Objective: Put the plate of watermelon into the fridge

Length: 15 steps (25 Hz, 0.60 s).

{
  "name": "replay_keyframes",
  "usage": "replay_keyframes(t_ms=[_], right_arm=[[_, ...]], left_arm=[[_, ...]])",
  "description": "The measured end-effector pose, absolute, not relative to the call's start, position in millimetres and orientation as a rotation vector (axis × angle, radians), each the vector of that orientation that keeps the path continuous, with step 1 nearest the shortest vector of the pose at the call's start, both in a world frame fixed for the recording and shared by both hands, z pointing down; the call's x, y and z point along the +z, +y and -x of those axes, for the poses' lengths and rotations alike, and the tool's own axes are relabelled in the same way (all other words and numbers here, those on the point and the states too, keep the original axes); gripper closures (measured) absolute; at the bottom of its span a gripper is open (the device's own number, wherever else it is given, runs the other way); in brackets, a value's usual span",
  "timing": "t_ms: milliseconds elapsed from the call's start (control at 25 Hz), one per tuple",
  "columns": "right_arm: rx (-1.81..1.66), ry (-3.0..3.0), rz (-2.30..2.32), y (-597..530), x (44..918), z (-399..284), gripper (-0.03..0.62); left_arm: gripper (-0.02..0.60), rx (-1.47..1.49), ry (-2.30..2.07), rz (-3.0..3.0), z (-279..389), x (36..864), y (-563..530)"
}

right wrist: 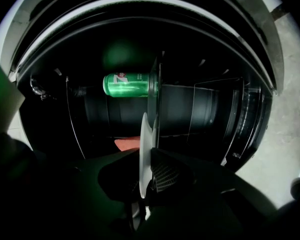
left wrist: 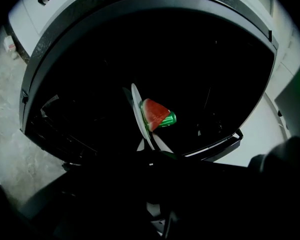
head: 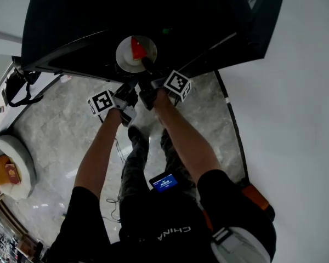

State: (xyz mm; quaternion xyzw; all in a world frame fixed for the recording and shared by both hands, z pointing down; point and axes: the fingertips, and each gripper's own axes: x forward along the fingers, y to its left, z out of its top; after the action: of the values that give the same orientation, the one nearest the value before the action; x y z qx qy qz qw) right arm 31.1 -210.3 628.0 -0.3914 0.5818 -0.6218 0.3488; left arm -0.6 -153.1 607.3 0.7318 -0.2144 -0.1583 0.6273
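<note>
The white plate [head: 125,58] with its watermelon wedge [head: 137,48] is held just inside the dark fridge [head: 66,26], its near rim pinched between the closed jaws of the right gripper [right wrist: 146,170]. It looks stiff, glossy and breakable, with the wedge free to slide, so a level rim hold suits. The left gripper [head: 130,92] waits nearer; its jaws are too dark to read.
</note>
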Motion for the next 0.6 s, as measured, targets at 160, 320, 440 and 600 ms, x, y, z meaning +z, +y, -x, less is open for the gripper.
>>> replay_keyframes(t_ms=[160,320,440,600], right_arm=[[-1.629,1.541,1.026,-215,632,-33,0.554],[-1.656,1.553,1.028,-215,634,-31,0.554],[-1.669,1.541,1.002,-217,633,-30,0.554],[-1.684,1.541,0.99,-218,633,-29,0.554]], left_arm=[[0.529,-0.345,-0.482,-1.683,-3,613,-158],[0.529,-0.353,-0.492,-1.678,-6,615,-165],[0.529,-0.365,-0.502,-1.669,-7,614,-172],[0.529,-0.392,-0.501,-1.639,-8,611,-173]])
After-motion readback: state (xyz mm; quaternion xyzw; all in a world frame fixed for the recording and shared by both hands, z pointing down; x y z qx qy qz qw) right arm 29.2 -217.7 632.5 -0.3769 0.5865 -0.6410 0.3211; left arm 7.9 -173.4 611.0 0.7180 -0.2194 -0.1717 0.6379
